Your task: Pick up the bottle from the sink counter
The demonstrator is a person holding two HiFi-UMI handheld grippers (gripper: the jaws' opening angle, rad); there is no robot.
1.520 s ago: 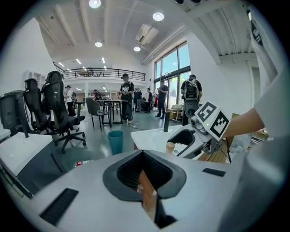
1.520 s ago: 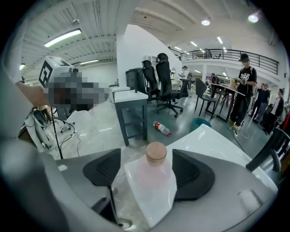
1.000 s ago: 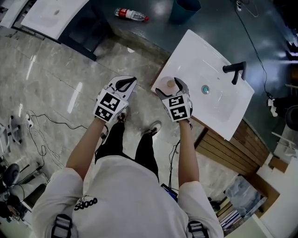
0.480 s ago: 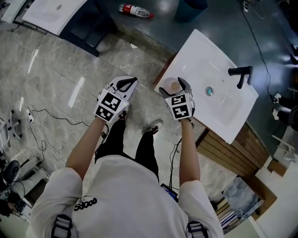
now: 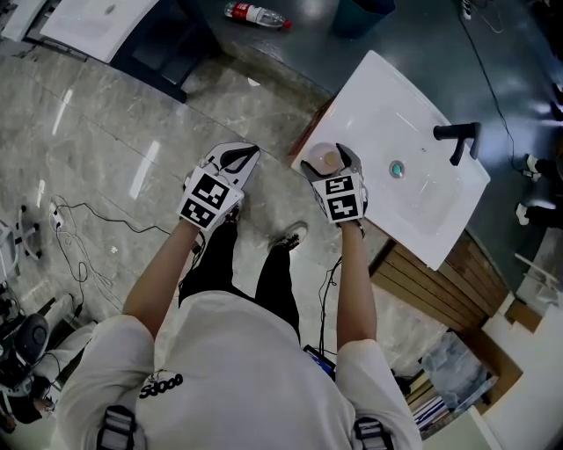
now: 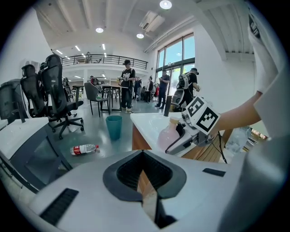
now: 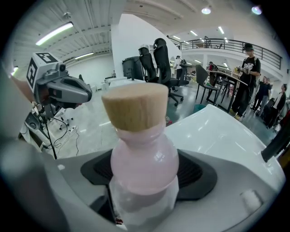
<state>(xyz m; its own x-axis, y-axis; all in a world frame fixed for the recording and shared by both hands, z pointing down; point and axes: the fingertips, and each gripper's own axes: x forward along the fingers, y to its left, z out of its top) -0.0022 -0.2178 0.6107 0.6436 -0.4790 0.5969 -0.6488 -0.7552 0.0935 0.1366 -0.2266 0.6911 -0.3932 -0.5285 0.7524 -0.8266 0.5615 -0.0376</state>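
Note:
A pink bottle [image 5: 331, 159] with a tan wooden cap stands at the near corner of the white sink counter [image 5: 413, 202]. My right gripper [image 5: 327, 164] is shut on it, a jaw pressing each side of its body. The right gripper view shows the bottle [image 7: 142, 154] upright and filling the space between the dark pads. My left gripper [image 5: 236, 159] hangs over the marble floor to the left, shut and holding nothing. From the left gripper view, the bottle [image 6: 168, 136] shows inside the right gripper [image 6: 181, 138].
A black faucet [image 5: 456, 136] and a drain [image 5: 397, 168] sit farther along the basin. A red-labelled plastic bottle [image 5: 255, 15] lies on the dark floor near a teal bin [image 5: 361, 13]. Cables [image 5: 88, 228] trail over the floor at left. Office chairs [image 6: 54, 90] and people stand beyond.
Both grippers hold nearly the same places; only the head view has shifted a little, moving the sink slightly right in the picture.

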